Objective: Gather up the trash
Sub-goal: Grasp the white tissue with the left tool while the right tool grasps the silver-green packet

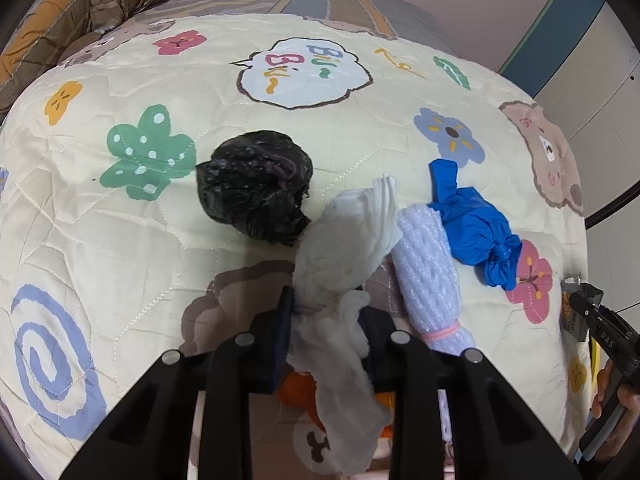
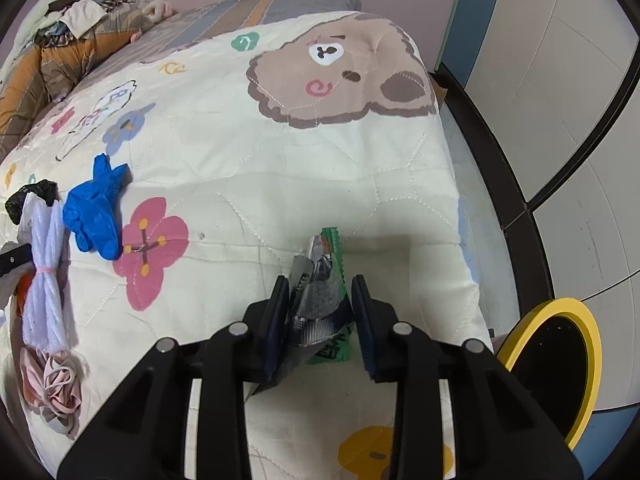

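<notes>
On the cartoon-print quilt (image 1: 120, 240) lie a crumpled black bag (image 1: 256, 188), a knotted blue glove (image 1: 472, 224), a white foam net (image 1: 428, 280) tied with a pink band, and a white tissue (image 1: 348, 232). My left gripper (image 1: 326, 304) is shut on the tissue's lower end, which fills the gap between the pads. In the right wrist view a green and silver snack wrapper (image 2: 324, 288) stands crumpled between the pads of my right gripper (image 2: 320, 282), which is shut on it near the quilt's right edge. The blue glove (image 2: 96, 208) and foam net (image 2: 44, 272) lie far to its left.
A yellow-rimmed black bin (image 2: 552, 364) stands on the floor at the lower right, beside the bed. A pink crumpled mask (image 2: 52, 380) lies by the foam net. Something orange (image 1: 296, 392) shows under the tissue. Folded blankets (image 2: 60, 52) pile up at the far end.
</notes>
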Available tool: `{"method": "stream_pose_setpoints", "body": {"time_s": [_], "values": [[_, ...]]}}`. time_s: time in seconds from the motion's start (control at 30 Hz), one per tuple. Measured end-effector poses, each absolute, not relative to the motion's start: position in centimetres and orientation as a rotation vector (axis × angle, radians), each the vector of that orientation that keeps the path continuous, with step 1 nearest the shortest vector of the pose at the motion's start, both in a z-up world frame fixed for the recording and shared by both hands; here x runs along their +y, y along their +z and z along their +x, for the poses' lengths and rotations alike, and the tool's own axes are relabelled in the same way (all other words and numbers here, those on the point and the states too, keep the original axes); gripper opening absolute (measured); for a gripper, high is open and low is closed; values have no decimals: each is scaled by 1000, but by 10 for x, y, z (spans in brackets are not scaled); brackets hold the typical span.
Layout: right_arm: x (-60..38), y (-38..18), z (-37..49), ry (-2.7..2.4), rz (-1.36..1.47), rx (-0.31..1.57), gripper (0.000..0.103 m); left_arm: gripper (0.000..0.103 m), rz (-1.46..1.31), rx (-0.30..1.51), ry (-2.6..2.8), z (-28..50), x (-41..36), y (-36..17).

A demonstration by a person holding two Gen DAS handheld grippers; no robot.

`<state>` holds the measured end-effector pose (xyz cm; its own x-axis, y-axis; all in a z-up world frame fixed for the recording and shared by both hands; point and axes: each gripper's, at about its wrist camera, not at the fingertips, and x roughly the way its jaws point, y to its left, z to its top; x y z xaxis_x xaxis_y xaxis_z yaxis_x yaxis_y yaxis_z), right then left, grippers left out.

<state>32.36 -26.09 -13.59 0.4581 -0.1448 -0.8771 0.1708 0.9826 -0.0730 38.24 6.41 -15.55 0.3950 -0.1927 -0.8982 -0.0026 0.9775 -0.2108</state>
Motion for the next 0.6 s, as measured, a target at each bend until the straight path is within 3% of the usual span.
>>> {"method": "stream_pose_setpoints", "body": {"time_s": [0.6], "values": [[-241,-81,272,-95,65,1019,30,27,-168,1113,-111,335,70,-105]]}}
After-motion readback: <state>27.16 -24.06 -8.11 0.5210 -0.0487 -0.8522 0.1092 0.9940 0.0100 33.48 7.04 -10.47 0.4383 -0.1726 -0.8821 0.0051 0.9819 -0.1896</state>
